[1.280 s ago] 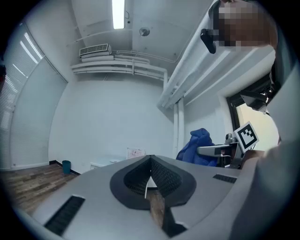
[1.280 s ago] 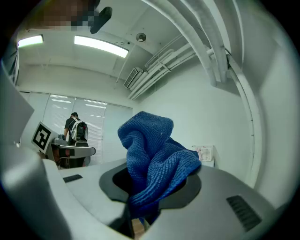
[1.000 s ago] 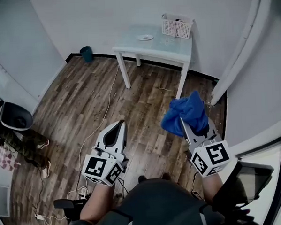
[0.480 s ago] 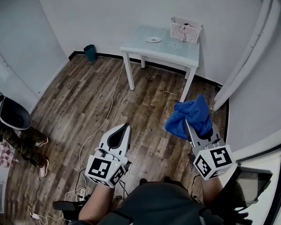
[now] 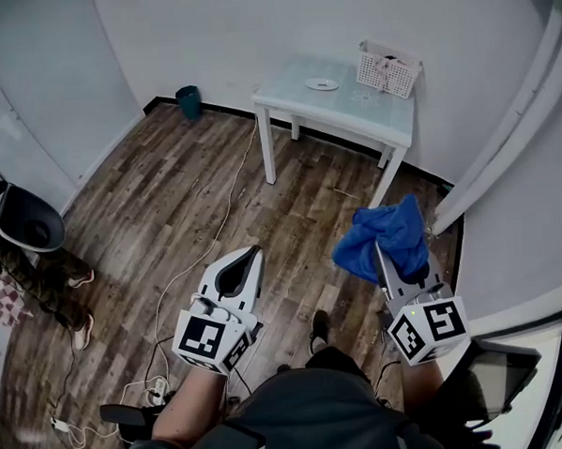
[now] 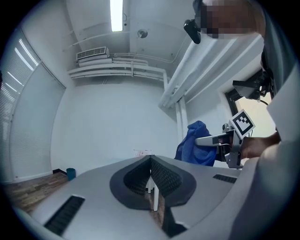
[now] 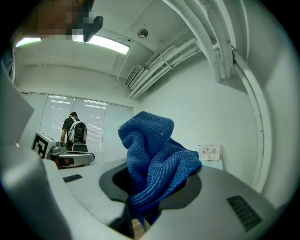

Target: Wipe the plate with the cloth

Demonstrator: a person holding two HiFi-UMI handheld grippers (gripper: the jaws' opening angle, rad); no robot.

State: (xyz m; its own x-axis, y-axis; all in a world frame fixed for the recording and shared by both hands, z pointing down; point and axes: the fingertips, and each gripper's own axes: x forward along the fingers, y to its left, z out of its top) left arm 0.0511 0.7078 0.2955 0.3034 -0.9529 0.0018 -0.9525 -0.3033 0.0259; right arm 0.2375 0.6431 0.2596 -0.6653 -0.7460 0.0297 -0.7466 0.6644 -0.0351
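A small white plate (image 5: pixel 322 84) lies on the pale green table (image 5: pixel 350 107) across the room, far from both grippers. My right gripper (image 5: pixel 377 246) is held up at the lower right, shut on a bunched blue cloth (image 5: pixel 385 239) that stands up out of its jaws. In the right gripper view the cloth (image 7: pixel 154 157) fills the middle and hides the jaw tips. My left gripper (image 5: pixel 248 255) is at the lower left, shut, with nothing in it. In the left gripper view its jaws meet at the tips (image 6: pixel 151 158), and the cloth (image 6: pixel 191 144) shows to the right.
A white basket (image 5: pixel 387 69) stands on the table's far right corner. A teal bin (image 5: pixel 188 102) sits by the back wall. Cables (image 5: pixel 219 208) trail over the wooden floor. A dark seat (image 5: pixel 26 227) and a person's legs (image 5: pixel 44 283) are at the left. A person with a backpack (image 7: pixel 72 131) stands far off.
The whole view has shifted: the table now lies further right and a little lower, and a foot has come into view below. Both grippers keep their hold and pose.
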